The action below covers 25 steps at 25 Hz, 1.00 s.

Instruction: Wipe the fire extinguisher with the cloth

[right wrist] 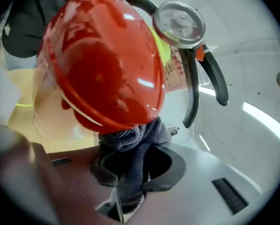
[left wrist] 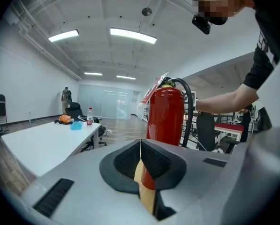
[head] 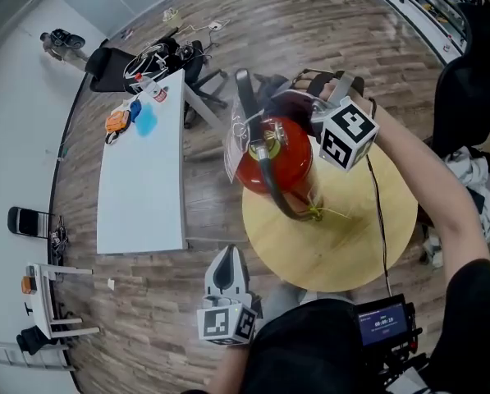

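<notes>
The fire extinguisher (head: 279,161) stands upright at frame centre on the round wooden table (head: 351,249), its long axis vertical and its valve end up toward the head camera. The right gripper (right wrist: 132,165) pinches the grey cloth (right wrist: 136,136) against its red dome. At lower centre, the left gripper (head: 227,261) has its jaws pressed together, empty.
</notes>
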### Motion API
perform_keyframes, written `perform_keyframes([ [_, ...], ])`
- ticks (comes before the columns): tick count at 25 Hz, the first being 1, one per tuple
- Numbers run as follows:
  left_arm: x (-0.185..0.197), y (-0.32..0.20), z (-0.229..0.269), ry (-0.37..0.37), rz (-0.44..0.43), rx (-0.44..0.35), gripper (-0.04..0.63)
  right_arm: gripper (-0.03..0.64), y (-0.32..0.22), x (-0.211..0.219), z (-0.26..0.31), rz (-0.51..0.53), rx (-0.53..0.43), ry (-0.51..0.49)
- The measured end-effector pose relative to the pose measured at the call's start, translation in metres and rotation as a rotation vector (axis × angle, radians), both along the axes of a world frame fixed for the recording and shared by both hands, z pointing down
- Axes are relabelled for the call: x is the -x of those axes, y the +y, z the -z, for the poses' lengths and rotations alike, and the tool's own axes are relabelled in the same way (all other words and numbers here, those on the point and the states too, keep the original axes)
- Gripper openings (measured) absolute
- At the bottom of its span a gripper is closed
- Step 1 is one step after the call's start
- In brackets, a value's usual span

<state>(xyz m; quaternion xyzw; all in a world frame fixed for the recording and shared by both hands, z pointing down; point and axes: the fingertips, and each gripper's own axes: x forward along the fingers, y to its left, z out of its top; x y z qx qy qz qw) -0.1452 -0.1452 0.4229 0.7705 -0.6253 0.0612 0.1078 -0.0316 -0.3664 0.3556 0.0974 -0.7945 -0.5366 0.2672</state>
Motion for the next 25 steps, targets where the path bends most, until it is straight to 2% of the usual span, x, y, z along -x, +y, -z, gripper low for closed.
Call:
perform_keyframes([
  [4, 0.009, 0.004, 0.001, -0.001, 0.03, 0.012, 0.023, 0.092, 0.002, 0.001, -0.022, 0.006, 0.056, -0.001],
  [8, 0.012, 0.008, -0.005, -0.009, 0.041, 0.029, 0.023, 0.092, 0.003, -0.007, -0.115, -0.048, 0.184, 0.104],
  [11, 0.015, 0.014, -0.007, -0.025, 0.044, 0.047, 0.023, 0.092, 0.011, -0.022, -0.21, -0.146, 0.32, 0.201],
  [16, 0.018, 0.017, -0.02, -0.041, 0.048, 0.097, 0.023, 0.092, 0.041, -0.064, -0.321, -0.333, 0.577, 0.243],
  [18, 0.016, 0.017, -0.025, -0.041, 0.046, 0.117, 0.023, 0.092, 0.055, -0.073, -0.335, -0.39, 0.635, 0.179],
  [22, 0.004, 0.011, -0.034, -0.028, 0.006, 0.13, 0.023, 0.091, 0.075, -0.081, -0.333, -0.525, 0.74, -0.029],
  [25, -0.009, 0.005, -0.034, -0.012, -0.035, 0.123, 0.023, 0.089, 0.103, -0.082, -0.333, -0.584, 0.839, -0.143],
])
